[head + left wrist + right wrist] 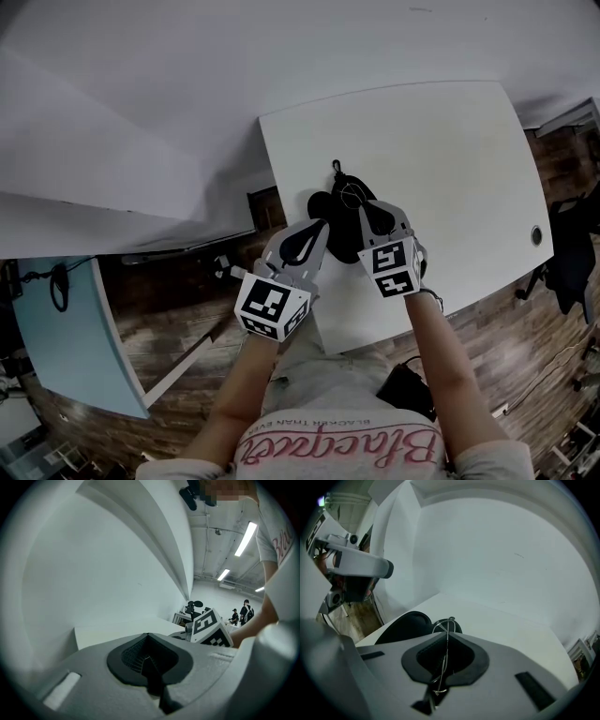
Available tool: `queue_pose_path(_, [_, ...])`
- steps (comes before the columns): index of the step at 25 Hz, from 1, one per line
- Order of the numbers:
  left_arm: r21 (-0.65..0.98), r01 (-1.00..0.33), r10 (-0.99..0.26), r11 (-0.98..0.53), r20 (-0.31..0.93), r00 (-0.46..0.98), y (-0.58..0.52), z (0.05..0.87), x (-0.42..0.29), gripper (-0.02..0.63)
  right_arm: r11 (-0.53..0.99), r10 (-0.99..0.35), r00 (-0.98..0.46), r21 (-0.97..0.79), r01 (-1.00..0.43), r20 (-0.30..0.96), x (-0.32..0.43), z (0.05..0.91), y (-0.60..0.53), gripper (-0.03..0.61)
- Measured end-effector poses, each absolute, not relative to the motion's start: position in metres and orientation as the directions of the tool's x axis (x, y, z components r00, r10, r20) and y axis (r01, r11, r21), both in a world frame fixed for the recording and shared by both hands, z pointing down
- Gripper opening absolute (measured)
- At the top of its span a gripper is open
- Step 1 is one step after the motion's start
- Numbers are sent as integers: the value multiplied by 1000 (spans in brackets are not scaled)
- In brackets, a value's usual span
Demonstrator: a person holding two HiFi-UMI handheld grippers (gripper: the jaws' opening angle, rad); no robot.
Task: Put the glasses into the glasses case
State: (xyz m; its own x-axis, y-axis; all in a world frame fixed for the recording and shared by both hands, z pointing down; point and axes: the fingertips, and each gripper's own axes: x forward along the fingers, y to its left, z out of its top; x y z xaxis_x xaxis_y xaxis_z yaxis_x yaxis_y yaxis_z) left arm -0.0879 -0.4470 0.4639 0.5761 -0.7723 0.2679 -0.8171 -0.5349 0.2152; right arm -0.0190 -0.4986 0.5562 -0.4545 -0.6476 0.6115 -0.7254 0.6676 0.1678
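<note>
Now my right gripper (447, 633) clamps the glasses (445, 651) lengthwise along its jaws, pointing ahead over the case (405, 623); left gripper (148, 637) jaws together, empty.

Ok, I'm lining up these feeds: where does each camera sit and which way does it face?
Head view: on the person's head, steeply down on the white table, black glasses case, left gripper and right gripper; forearms and shirt show.
Left gripper view: on the left gripper, along its shut, empty jaws toward a white wall; a sleeve shows.
Right gripper view: on the right gripper, along jaws shut on the wire glasses, toward the case.
Shared: head and right gripper views both show the case.
</note>
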Motion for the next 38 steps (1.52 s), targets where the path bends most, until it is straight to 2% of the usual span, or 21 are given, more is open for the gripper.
queue_pose_path(7, [217,-815,-770,-537,270,579,-450,466,-92,5,667,-663,-404,253,-700,630,-19,573,-503,14])
queue_pose_path(13, [215,-817,-774,-535,264,576,-449,461,-97,5,653,-695,-429,256,-713,577,-19,559,-505,31])
queue_pose_path(16, [216,-821,-782,-529,253,570,-446,456,-97,5,633,-712,-450,215,-743,539,-15,541,-501,55])
queue_pose_path(21, [212,-824,-793,-525,230,564,-436,446,-89,5,624,-699,-506,86,-777,505,-3,516,-484,51])
queue_pose_path(22, [212,-826,-796,-523,225,562,-434,444,-88,5,633,-689,-518,72,-771,506,-1,513,-480,34])
queue_pose_path(24, [208,-829,-802,-519,218,556,-429,440,-85,5,645,-677,-534,59,-762,507,2,507,-471,14])
queue_pose_path(29, [189,-833,-813,-519,189,550,-419,423,-74,5,662,-664,-573,23,-749,480,7,483,-449,9])
queue_pose_path(38, [127,-829,-822,-545,110,558,-404,377,-56,5,664,-693,-623,-17,-748,362,22,403,-414,9])
